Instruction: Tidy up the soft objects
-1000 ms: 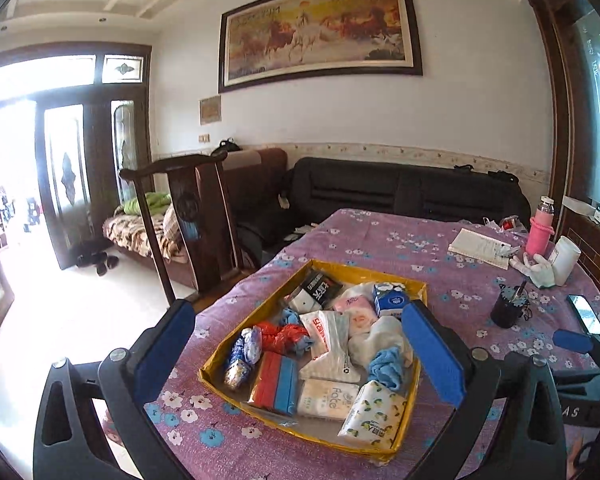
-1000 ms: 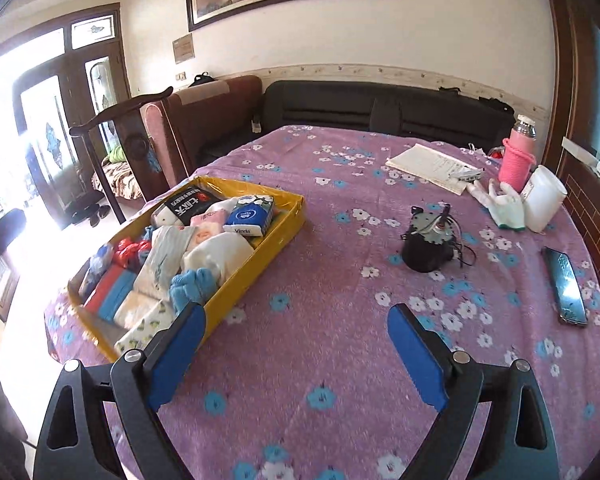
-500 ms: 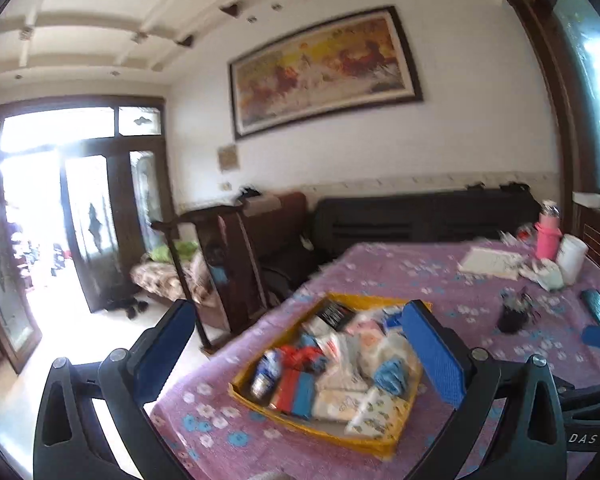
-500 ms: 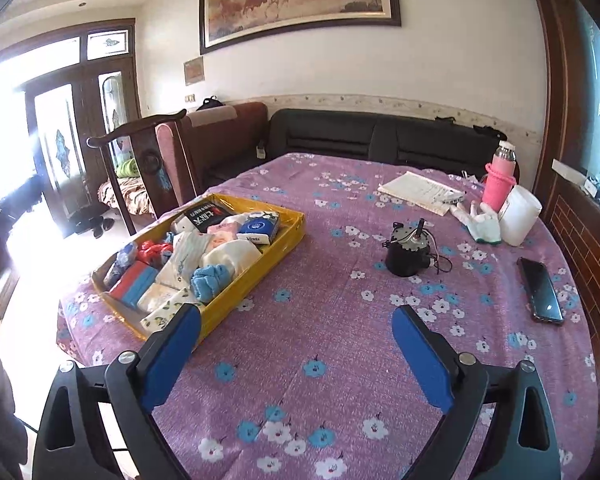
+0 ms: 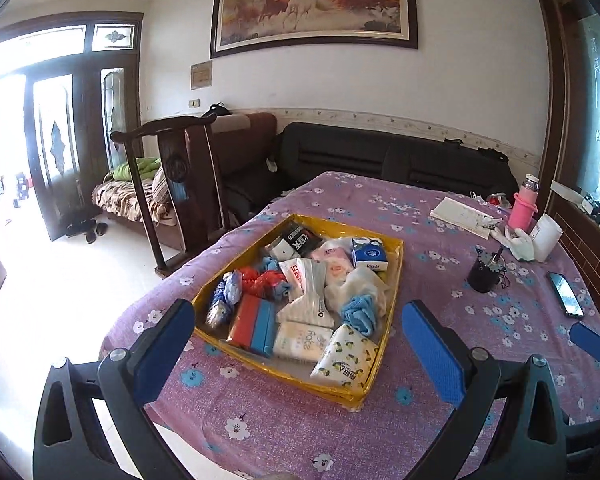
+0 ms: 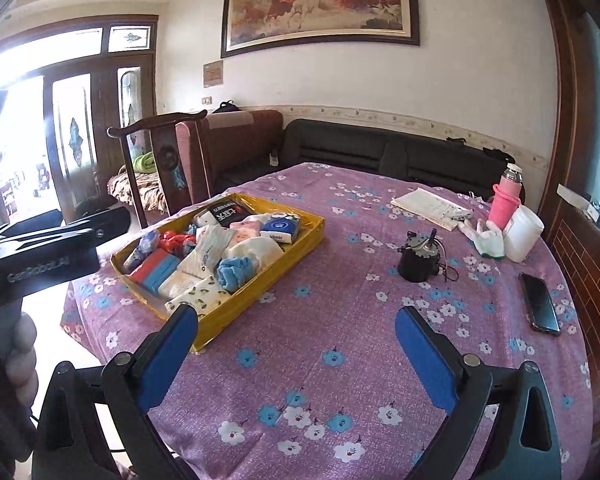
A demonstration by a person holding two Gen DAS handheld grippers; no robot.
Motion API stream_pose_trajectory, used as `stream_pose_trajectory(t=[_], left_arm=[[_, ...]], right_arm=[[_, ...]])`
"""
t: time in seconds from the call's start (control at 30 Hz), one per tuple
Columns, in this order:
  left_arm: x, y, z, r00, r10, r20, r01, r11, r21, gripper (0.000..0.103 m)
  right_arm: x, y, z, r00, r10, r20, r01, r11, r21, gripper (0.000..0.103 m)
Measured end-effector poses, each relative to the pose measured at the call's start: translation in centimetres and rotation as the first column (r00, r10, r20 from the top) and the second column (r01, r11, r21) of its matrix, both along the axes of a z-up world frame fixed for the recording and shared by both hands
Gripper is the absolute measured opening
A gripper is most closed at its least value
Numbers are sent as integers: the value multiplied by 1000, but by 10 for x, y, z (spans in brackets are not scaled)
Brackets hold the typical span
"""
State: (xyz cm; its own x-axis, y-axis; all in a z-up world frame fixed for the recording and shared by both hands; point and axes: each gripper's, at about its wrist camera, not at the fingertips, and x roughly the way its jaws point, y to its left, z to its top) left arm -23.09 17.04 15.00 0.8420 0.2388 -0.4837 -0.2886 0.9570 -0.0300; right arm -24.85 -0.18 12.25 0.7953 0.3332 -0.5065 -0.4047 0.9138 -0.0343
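A yellow tray [image 5: 396, 280] sits on the purple flowered tablecloth [image 6: 340, 320], packed with soft goods. Among them are a fluffy blue cloth [image 5: 360, 312], a lemon-print tissue pack [image 5: 348, 360], a red-and-blue pack [image 5: 252, 324] and a blue tissue box [image 5: 370, 254]. My left gripper [image 5: 298, 312] hovers open in front of the tray's near end, holding nothing. My right gripper [image 6: 297, 314] is over bare tablecloth to the right of the tray [image 6: 300, 248]. Its jaws are opening, with nothing between them. The blue cloth [image 6: 236, 270] lies at the tray's near right side.
On the right side of the table stand a black pot-like object [image 6: 418, 256], a phone [image 6: 540, 304], a pink bottle [image 6: 506, 204], a white container [image 6: 522, 232], a glove [image 6: 486, 236] and papers [image 6: 428, 206]. A wooden chair [image 5: 180, 184] and a dark sofa [image 5: 380, 160] stand beyond the table.
The right gripper has drawn back from the table and its jaws have widened. The left view tipped up, then came back down onto the tray. The left gripper's body now shows at the right view's left edge.
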Motion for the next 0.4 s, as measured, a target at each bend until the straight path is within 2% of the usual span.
stream_pose_trajectory(t=[0.23, 0.4], left_arm=[[14, 0, -17, 999, 3, -54, -2, 1000, 15, 103], [27, -4, -25, 996, -5, -92, 7, 1000, 24, 103]], right_arm=[[9, 12, -11, 999, 21, -26, -21, 1000, -19, 101], [24, 10, -18, 998, 14, -60, -14, 1000, 2, 101]])
